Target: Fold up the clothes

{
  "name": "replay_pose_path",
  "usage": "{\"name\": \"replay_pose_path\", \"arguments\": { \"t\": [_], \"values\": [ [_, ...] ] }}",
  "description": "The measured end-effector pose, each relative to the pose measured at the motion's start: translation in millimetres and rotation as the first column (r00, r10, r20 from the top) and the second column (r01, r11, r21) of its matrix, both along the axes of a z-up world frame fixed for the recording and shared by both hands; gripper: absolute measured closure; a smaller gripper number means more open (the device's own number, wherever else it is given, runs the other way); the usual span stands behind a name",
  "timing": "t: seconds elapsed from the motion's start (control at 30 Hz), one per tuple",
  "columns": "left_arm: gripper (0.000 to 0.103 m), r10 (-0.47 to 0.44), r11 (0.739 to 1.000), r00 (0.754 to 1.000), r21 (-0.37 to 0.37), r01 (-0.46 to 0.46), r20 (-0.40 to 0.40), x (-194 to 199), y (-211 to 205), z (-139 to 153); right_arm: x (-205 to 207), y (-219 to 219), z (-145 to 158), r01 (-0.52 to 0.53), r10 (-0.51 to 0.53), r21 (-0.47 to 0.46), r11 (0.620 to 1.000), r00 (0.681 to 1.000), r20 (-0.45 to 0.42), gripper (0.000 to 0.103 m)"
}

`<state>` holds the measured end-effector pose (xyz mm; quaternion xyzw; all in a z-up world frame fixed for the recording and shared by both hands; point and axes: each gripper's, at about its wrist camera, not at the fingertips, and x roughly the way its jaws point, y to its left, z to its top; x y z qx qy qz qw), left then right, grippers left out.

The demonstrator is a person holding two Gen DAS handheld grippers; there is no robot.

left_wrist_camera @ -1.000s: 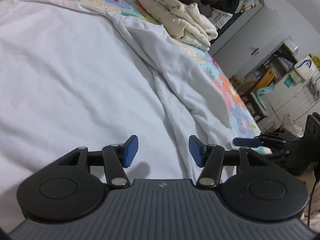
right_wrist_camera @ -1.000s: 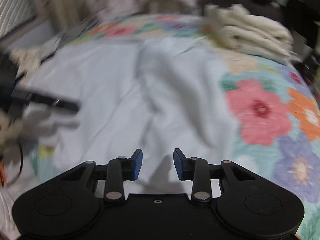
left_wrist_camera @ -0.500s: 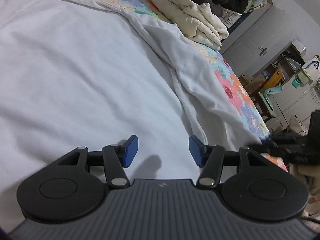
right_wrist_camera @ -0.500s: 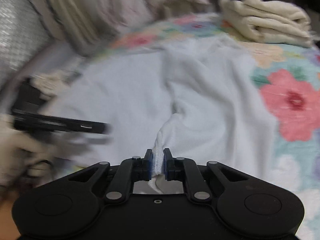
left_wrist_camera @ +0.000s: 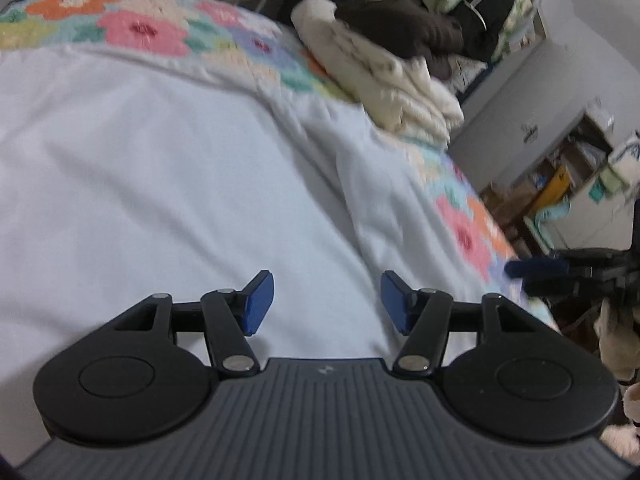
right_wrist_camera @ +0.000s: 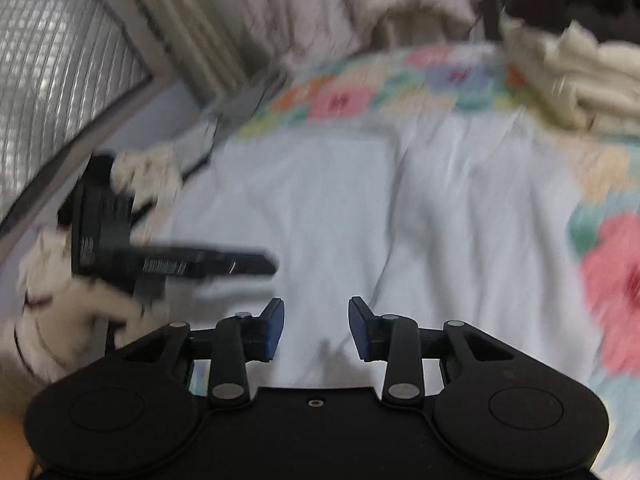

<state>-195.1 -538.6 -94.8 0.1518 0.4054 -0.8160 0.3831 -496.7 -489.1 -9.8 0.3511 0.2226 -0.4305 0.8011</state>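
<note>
**Right jaws let go of the white cloth**

Half a second ago the right gripper [right_wrist_camera: 316,328] pinched a raised fold of the white garment [right_wrist_camera: 400,240]; now its jaws stand spread with nothing between them, and the cloth lies flat on the bed below and ahead of the blue pads, toward 12 o'clock. A faint shadow falls on the fabric in the gap.

From the left wrist view, the left gripper [left_wrist_camera: 327,304] also has its jaws spread and empty, as before. The white garment [left_wrist_camera: 160,184] fills the space under and beyond them, with a long ridge running from 12 toward 4 o'clock. The floral bedspread [left_wrist_camera: 132,28] shows along the garment's far edge. A stack of cream folded clothes [left_wrist_camera: 384,80] sits at 1 o'clock, well apart from the jaws. The right gripper [left_wrist_camera: 536,270] shows at 3 o'clock, blurred, over the bed's edge.
</note>
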Motion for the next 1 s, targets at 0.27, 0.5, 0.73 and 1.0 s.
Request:
{"name": "replay_pose_path", "arguments": {
  "t": [0.27,0.5,0.73,1.0],
  "values": [
    [0.036,0.066,0.997,0.998,-0.039,-0.066,-0.007,-17,-94,19,-37,-145,-4,0.155,-0.154,0.004,0.988,0.983,-0.104,0.060],
    [0.039,0.032,0.996,0.999,0.084,-0.032,-0.001,-46,-167,-21,-62,-218,-65,0.280,-0.283,0.119,0.953,0.959,0.004,0.060],
    [0.038,0.001,0.999,1.000,0.052,-0.001,0.003,-72,-199,-36,-63,-253,-101,0.276,-0.283,0.170,0.946,0.959,0.019,0.060],
    [0.100,-0.039,0.993,0.998,-0.112,0.044,0.042,-93,-215,-27,-74,-264,-69,0.320,-0.318,-0.055,0.946,0.947,0.033,0.101]
  ]
}}
